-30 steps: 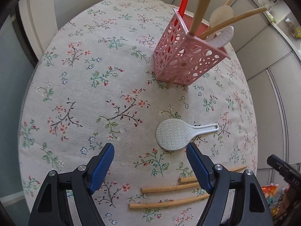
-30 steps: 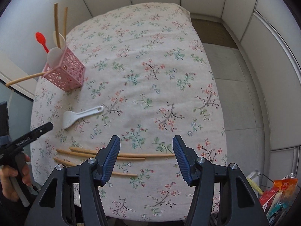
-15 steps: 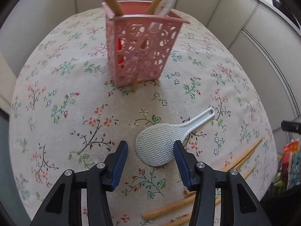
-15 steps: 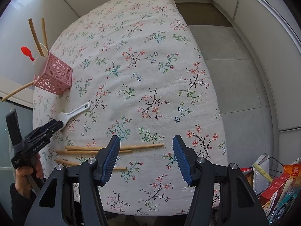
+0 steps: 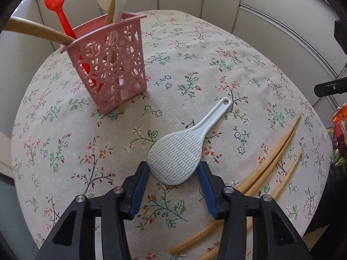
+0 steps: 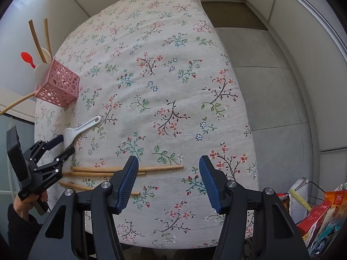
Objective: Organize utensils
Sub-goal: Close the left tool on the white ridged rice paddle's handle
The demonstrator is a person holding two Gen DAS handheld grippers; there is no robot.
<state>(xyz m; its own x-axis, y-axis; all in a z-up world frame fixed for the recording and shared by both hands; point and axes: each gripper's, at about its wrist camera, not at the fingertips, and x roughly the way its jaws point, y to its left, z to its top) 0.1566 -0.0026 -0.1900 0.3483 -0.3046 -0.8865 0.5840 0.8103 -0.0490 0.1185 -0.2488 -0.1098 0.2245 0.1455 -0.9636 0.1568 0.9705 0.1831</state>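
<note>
A white rice paddle lies flat on the floral tablecloth, handle pointing away to the right. My left gripper is open, its blue fingers on either side of the paddle's head, not closed on it. The right wrist view shows the paddle and the left gripper at the table's left edge. A pink perforated holder stands behind, with a red spoon, wooden utensils and a white paddle in it. Three wooden chopsticks lie to the right. My right gripper is open and empty above the chopsticks.
The round table with the floral cloth drops off to a grey tiled floor on the right. Snack packets in a basket sit by the table's lower right. White wall panels stand behind the holder.
My left gripper has moved forward and down, so its fingers now flank the paddle's head. The right gripper has shifted slightly over the chopsticks.
</note>
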